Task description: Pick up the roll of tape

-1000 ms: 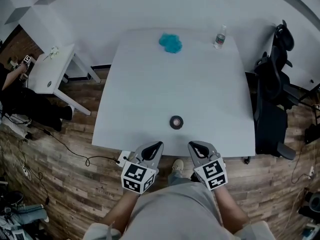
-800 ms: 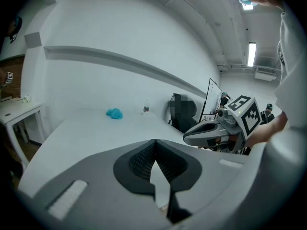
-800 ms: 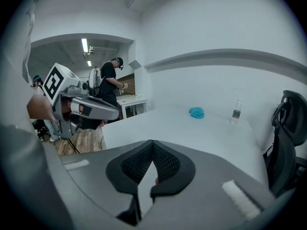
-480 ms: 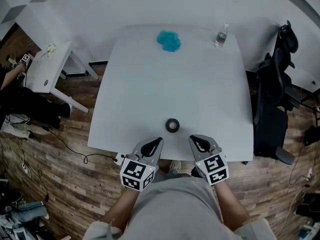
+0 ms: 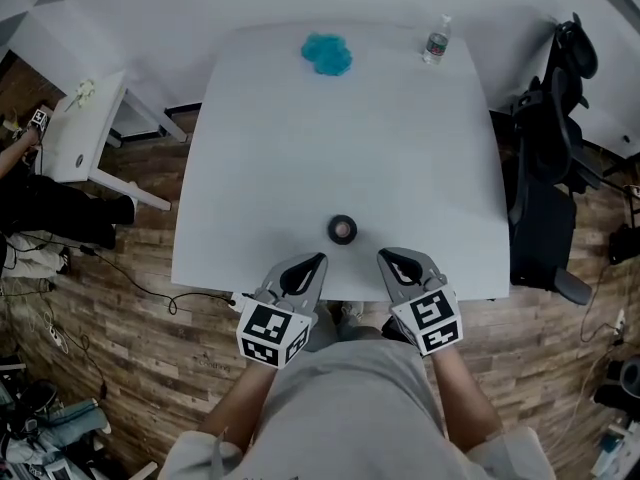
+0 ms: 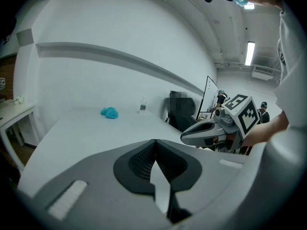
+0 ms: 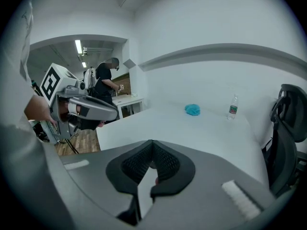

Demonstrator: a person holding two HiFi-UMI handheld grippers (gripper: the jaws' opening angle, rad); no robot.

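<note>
A small dark roll of tape (image 5: 342, 230) lies flat on the white table (image 5: 400, 148), close to its near edge. My left gripper (image 5: 312, 262) hovers at that edge, just left of and nearer than the roll, jaws shut and empty. My right gripper (image 5: 389, 257) hangs to the roll's right at the same edge, also shut with nothing in it. In the left gripper view the closed jaws (image 6: 155, 143) hide the roll; the right gripper (image 6: 211, 131) shows beside them. In the right gripper view a speck of the roll shows behind the shut jaws (image 7: 152, 143).
A blue cloth (image 5: 327, 54) and a clear water bottle (image 5: 436, 40) sit at the table's far edge. A black office chair (image 5: 548, 158) stands at the right side. A small white side table (image 5: 85, 128) is at the left, with cables on the wooden floor (image 5: 120, 298).
Both grippers have moved forward to the table's near edge, closing in on the roll of tape. Both stay shut.
</note>
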